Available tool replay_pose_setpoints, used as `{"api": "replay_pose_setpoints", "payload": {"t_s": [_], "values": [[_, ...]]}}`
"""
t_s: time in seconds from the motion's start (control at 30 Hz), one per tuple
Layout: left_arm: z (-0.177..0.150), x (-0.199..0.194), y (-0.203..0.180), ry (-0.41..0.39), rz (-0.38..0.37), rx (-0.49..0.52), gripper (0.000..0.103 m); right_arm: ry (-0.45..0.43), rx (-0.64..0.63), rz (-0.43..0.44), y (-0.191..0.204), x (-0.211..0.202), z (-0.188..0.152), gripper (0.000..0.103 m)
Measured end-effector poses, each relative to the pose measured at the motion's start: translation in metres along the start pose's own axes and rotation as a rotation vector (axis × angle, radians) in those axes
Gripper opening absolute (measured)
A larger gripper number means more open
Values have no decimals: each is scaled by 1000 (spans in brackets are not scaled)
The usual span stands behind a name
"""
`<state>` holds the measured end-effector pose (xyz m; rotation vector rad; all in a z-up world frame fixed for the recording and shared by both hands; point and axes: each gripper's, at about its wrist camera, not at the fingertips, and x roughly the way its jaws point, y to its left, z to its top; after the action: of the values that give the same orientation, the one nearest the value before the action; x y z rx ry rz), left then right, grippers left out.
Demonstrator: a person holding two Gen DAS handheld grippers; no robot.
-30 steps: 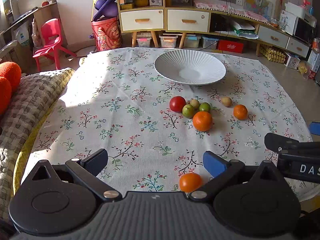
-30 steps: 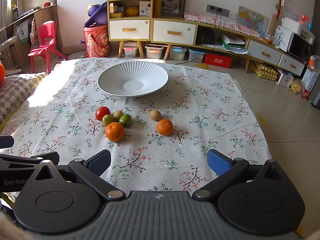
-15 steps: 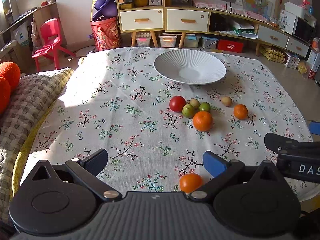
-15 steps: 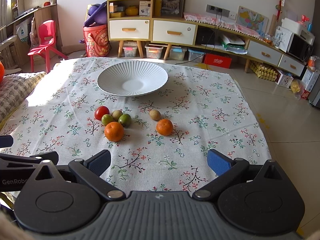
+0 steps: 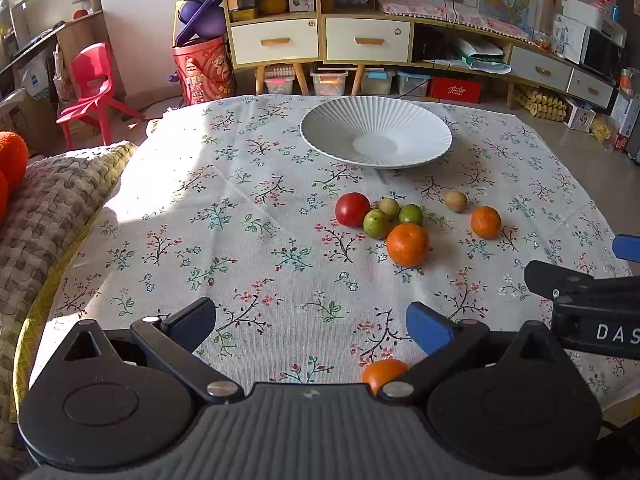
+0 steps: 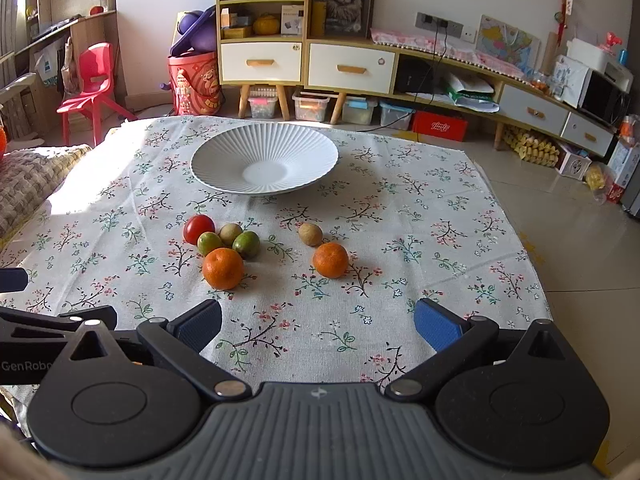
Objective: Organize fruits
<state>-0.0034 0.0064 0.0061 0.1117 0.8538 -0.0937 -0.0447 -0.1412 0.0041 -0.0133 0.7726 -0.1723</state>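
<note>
Fruits sit loose on the floral tablecloth (image 5: 256,240); none in a container. Near to far, as we see it:

- Left gripper (image 5: 311,325) at 6 o'clock in its view, blue pads spread wide, gripping nothing. Right gripper (image 6: 319,322) same: pads wide apart, nothing between them. Each gripper's black body shows at the other view's edge.
- Nearest fruit: a small orange (image 5: 383,373), half hidden behind the left gripper's right finger, at about 5 o'clock in the left view. Not visible in the right view.
- Mid-cloth cluster: large orange (image 5: 407,244) in front, two green fruits (image 5: 376,224) (image 5: 411,214) just behind it, a yellowish fruit (image 5: 389,207) tucked between them, red tomato-like fruit (image 5: 352,209) at the cluster's 9 o'clock. They look touching or nearly so.
- Apart from the cluster, toward 3 o'clock: another orange (image 5: 485,222) with a small brownish fruit (image 5: 455,201) just beside it at its 11 o'clock.
- Far end, 12 o'clock: white ribbed plate (image 5: 340,120), holds nothing. Well apart from all fruit.
- Beyond the table: a cabinet (image 6: 264,60) with plastic storage bins (image 6: 312,106) on the floor beneath; we can't tell their contents. Red chair (image 6: 90,84) at 10 o'clock.
</note>
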Motion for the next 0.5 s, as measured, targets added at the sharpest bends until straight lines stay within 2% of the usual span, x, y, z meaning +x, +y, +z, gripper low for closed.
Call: {"api": "replay_pose_setpoints", "payload": {"t_s": [0.27, 0.37, 0.5], "values": [[2, 22, 3, -19, -29, 4, 92, -37, -11, 28, -3, 13, -3, 103], [3, 31, 3, -45, -34, 21, 92, -39, -26, 33, -4, 21, -4, 103], [5, 49, 6, -39, -47, 26, 92, -29, -30, 48, -8, 34, -6, 103]]}}
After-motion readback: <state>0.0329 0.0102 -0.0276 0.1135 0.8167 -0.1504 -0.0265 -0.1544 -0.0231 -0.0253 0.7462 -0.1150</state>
